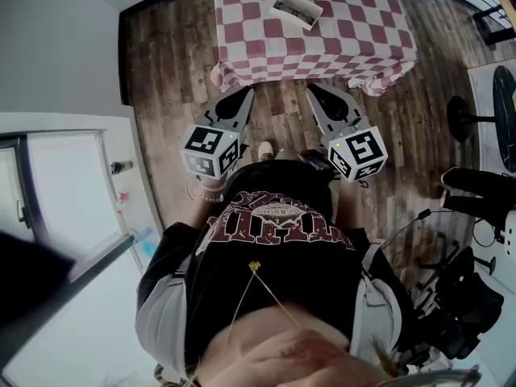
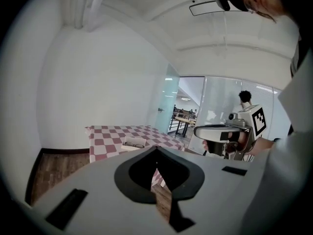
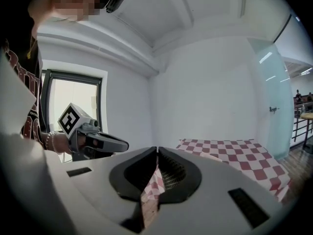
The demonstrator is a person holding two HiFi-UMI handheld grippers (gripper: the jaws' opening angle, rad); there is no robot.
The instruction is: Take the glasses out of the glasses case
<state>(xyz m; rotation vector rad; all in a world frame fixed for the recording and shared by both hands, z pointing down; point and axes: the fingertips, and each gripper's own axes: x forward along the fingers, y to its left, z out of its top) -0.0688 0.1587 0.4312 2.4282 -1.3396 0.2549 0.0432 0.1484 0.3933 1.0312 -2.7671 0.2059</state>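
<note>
An open white glasses case with dark glasses in it lies on the table with the red-and-white checked cloth, toward the far side. The left gripper view shows the case past the jaws, on the table. My left gripper and right gripper are held side by side over the wooden floor, just short of the table's near edge. Both have their jaws closed together and hold nothing. Each gripper view shows the other gripper: the right one and the left one.
The wooden floor surrounds the table. A white wall and a window frame stand at the left. Black stands and cables crowd the right, beside a round table edge. The person's torso fills the lower middle.
</note>
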